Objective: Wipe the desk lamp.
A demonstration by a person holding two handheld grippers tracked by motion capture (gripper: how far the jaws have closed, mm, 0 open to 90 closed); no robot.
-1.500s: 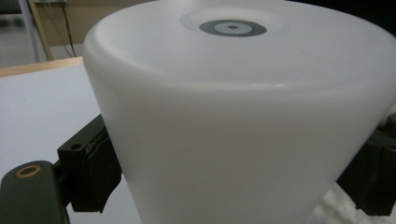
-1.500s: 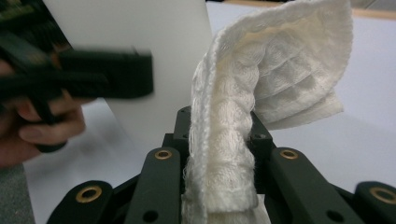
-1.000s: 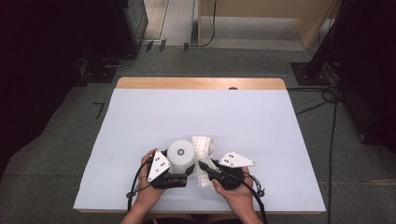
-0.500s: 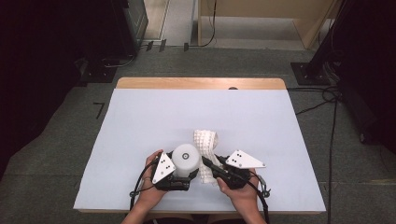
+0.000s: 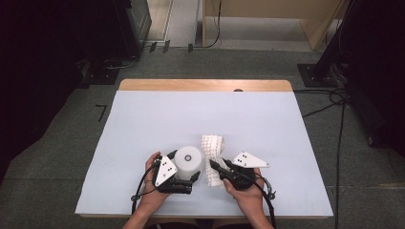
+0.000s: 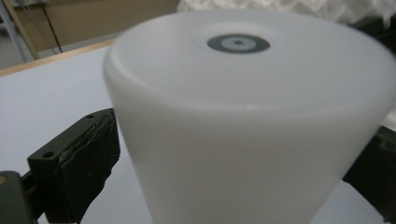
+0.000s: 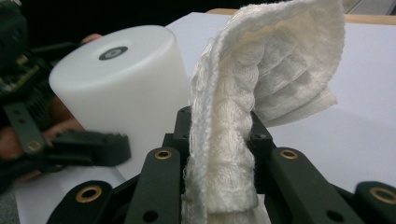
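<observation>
A white plastic cylinder stands upright near the table's front edge. My left gripper has its black jaws on either side of it, shut on it; in the left gripper view the cylinder rises between the pads. Just to its right lies a white knitted cloth, folded over. My right gripper is shut on the cloth's near end. In the right gripper view the cloth stands up from between the jaws and curls over, and the cylinder stands close on the left.
The table has a pale cover and a wooden strip along the far edge. Cables and black stand bases lie on the floor beyond and to the right. Both hands rest at the front edge.
The right gripper has edged slightly to the right with the cloth in it. The left gripper and the cylinder have hardly moved.
</observation>
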